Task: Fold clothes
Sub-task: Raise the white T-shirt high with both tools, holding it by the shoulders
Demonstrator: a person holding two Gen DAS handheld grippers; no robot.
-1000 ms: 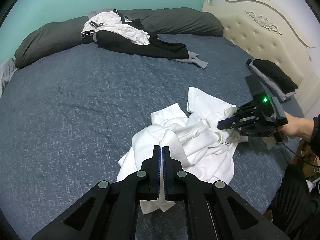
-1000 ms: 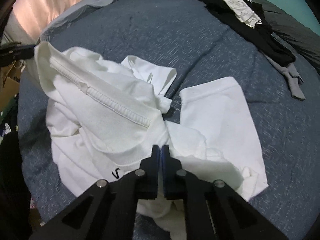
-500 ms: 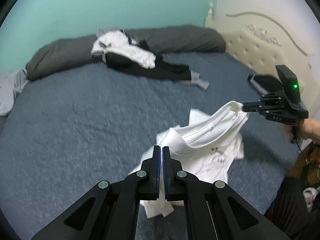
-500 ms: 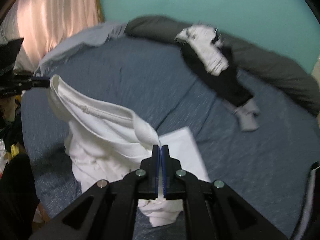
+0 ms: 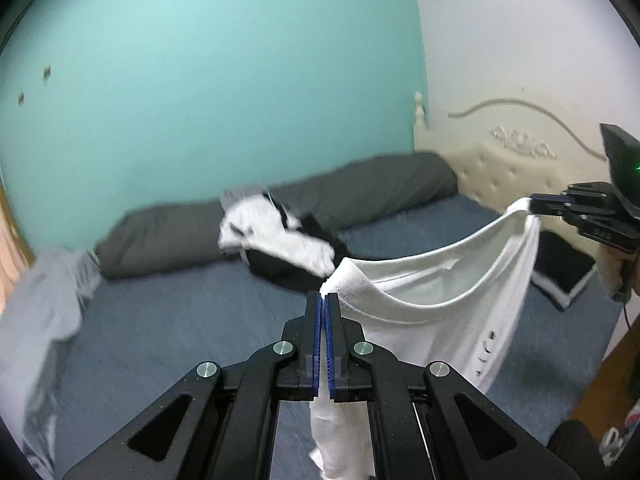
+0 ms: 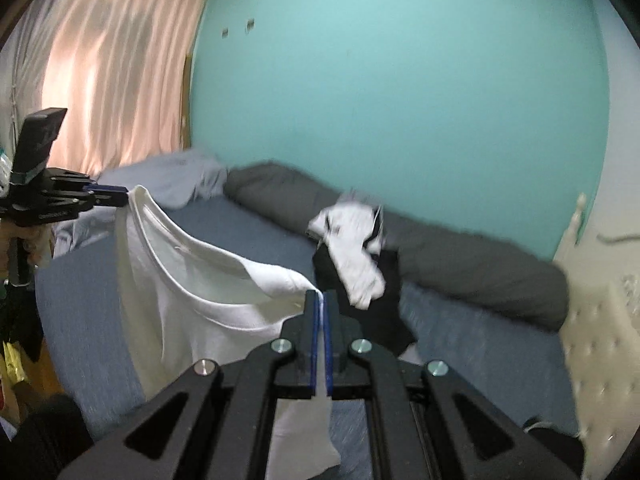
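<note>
Left wrist view: left gripper (image 5: 324, 300) and right gripper (image 5: 534, 204) each clamp white shirt (image 5: 440, 312).

White shirt (image 5: 452, 316), teal wall (image 5: 224, 92)
Bed (image 5: 192, 320) heathered blue; long pillow (image 5: 360, 192) charcoal; curtain (image 6: 108, 68) peach; gripper pads blue.

Left wrist view: we are looking along the left gripper (image 5: 324, 300), facing the teal wall (image 5: 200, 80) and headboard (image 5: 500, 168).
Right wrist view: we are facing the same wall and curtain (image 6: 104, 72).
Shared: we are seeing the white T-shirt (image 5: 440, 300), close up, and the bed (image 5: 180, 320).
</note>
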